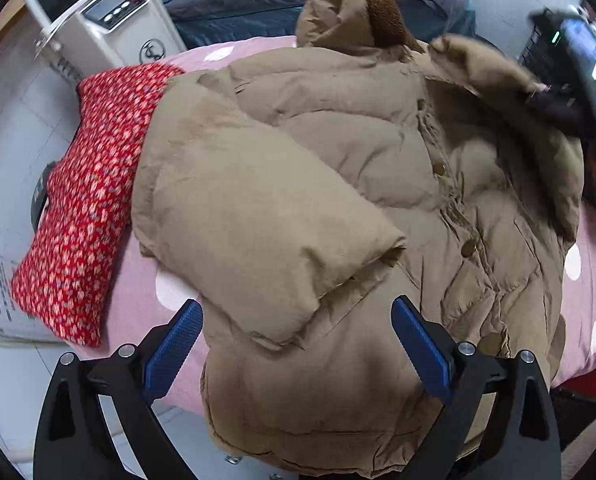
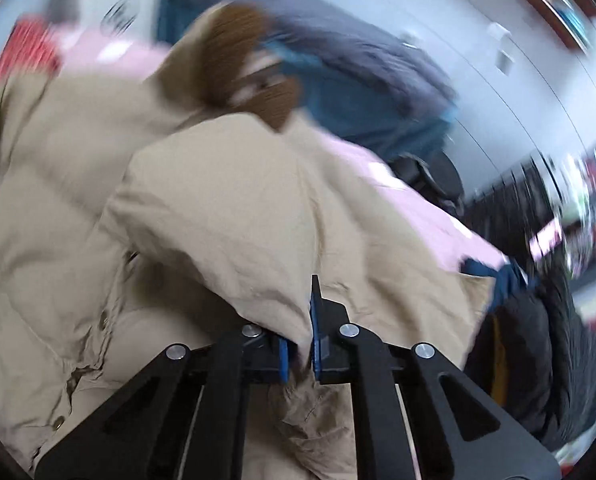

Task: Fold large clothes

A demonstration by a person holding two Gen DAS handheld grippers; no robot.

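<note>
Your right gripper (image 2: 298, 344): blue pads clamped on tan sleeve (image 2: 233, 216), lifted for folding inward. Your left gripper (image 1: 298, 340): jaws spread, empty, above puffer jacket (image 1: 338, 152) lying on pink bedspread (image 1: 137, 308), other sleeve (image 1: 233, 216) already folded across.

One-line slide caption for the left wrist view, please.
Open left gripper hovers over a tan puffer jacket on a pink dotted cover, one sleeve folded across its front.
</note>
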